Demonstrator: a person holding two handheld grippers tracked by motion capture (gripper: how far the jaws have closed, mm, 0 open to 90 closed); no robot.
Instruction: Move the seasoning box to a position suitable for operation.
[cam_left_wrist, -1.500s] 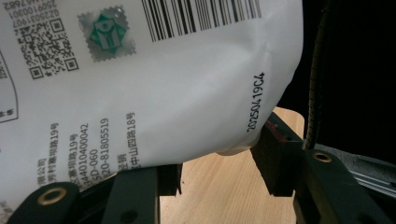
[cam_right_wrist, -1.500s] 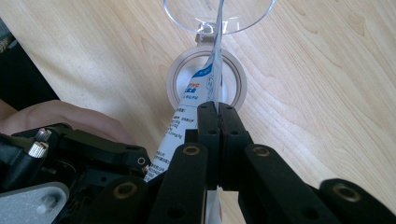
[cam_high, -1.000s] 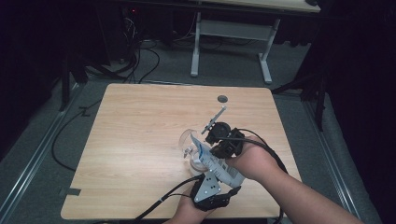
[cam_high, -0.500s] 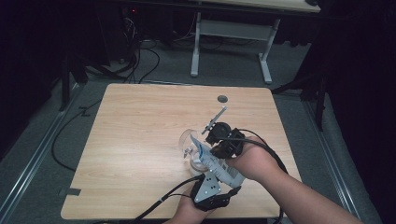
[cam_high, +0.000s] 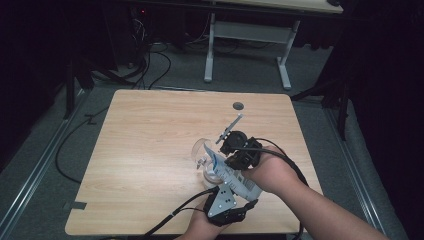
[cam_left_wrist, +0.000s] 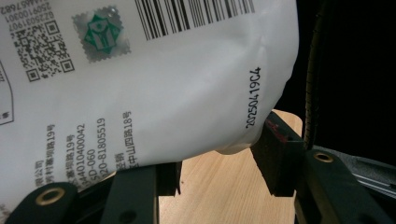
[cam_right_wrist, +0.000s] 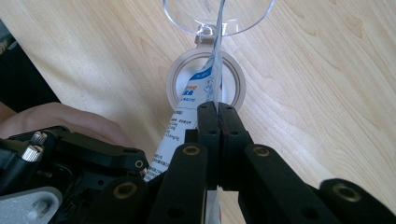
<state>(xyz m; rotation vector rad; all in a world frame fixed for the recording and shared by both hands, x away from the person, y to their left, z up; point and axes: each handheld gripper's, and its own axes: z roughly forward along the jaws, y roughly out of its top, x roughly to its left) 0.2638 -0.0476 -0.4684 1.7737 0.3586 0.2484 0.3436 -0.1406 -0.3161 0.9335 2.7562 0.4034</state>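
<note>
The left gripper (cam_high: 226, 204), nearest the table's (cam_high: 150, 150) front edge, clamps the bulging lower body of the white pouch (cam_high: 232, 177), presumably to bear its weight. The pouch tilts over the jar (cam_right_wrist: 206, 88), which stands mid-table with its clear hinged lid (cam_right_wrist: 219, 16) swung open behind it. Right of the jar, the right gripper (cam_high: 239, 150) pinches the pouch's flat top edge tight, apparently steering the mouth into the opening.

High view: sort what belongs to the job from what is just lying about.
In the job:
white pouch
clear lidded jar
left claw, holding the pouch
right claw, pinching the pouch's edge

Lying about:
dark round disc
floor cables
</note>
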